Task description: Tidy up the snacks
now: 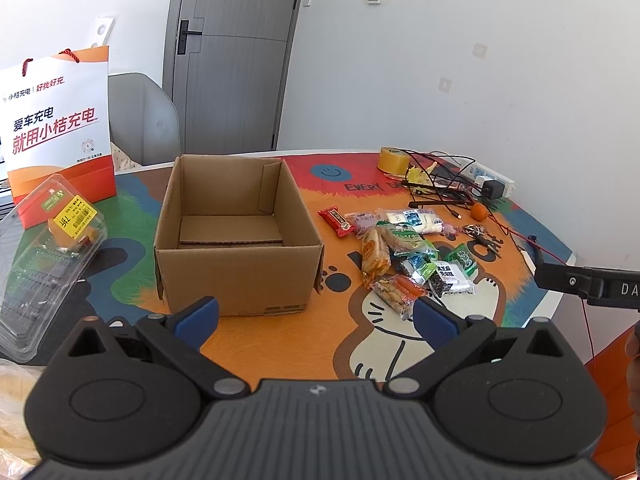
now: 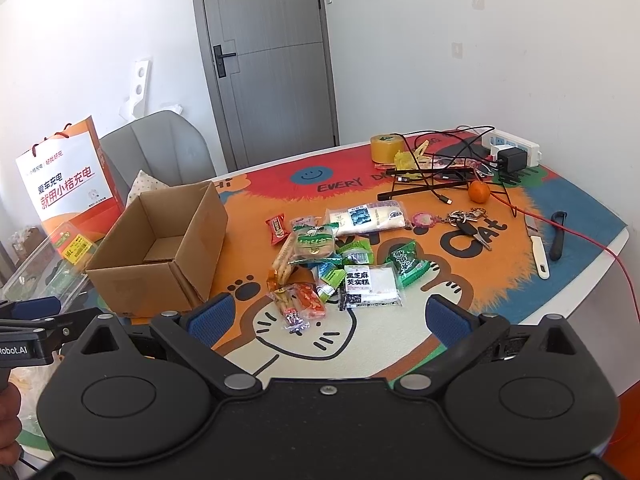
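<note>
An open, empty cardboard box (image 1: 236, 236) stands on the colourful table mat; it also shows in the right wrist view (image 2: 160, 256). A pile of several wrapped snacks (image 1: 404, 256) lies to its right, seen in the right wrist view too (image 2: 340, 264). It includes a red bar (image 2: 277, 229), a long white pack (image 2: 366, 218) and a black sesame pack (image 2: 370, 282). My left gripper (image 1: 316, 318) is open and empty, just in front of the box. My right gripper (image 2: 330, 316) is open and empty, just short of the snack pile.
An orange-white paper bag (image 1: 60, 128) and a clear plastic clamshell (image 1: 44, 256) stand left of the box. Tape roll (image 2: 386, 148), cables, power strip (image 2: 512, 146), an orange (image 2: 479, 192), keys (image 2: 468, 222) and a knife (image 2: 538, 250) lie at the far right. A grey chair (image 2: 160, 152) stands behind the table.
</note>
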A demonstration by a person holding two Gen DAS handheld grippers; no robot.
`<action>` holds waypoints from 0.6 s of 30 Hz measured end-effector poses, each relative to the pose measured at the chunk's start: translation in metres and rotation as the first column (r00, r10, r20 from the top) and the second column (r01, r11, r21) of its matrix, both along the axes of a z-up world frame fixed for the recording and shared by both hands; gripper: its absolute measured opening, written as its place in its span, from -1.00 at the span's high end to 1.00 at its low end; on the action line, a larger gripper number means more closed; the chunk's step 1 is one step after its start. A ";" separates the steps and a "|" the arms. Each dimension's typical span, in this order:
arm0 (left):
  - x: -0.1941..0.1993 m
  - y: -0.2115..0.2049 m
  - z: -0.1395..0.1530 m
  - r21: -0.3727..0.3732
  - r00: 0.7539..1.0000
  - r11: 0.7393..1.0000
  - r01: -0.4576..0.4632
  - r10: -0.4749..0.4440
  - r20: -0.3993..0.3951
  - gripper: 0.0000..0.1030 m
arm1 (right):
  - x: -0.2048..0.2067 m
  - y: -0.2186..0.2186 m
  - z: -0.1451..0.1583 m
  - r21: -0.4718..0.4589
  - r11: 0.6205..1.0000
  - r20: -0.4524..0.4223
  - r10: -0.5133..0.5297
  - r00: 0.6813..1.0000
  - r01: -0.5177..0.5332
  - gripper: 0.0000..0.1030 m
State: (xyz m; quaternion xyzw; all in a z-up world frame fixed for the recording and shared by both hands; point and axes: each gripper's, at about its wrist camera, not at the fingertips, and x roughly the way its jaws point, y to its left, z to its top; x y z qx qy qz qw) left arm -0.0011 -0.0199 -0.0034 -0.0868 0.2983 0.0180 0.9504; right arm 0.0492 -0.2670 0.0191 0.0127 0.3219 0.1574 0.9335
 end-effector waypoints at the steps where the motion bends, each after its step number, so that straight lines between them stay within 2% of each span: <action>1: 0.000 -0.001 0.000 0.000 1.000 1.000 -0.001 0.001 -0.001 -0.99 | 0.000 0.000 0.000 0.000 1.000 -0.001 0.000 1.000 0.000 -1.00; 18: 0.025 -0.014 -0.016 -0.006 0.999 1.000 0.016 -0.016 -0.037 -0.99 | 0.014 -0.010 -0.013 -0.005 1.000 -0.009 -0.002 1.000 0.002 -1.00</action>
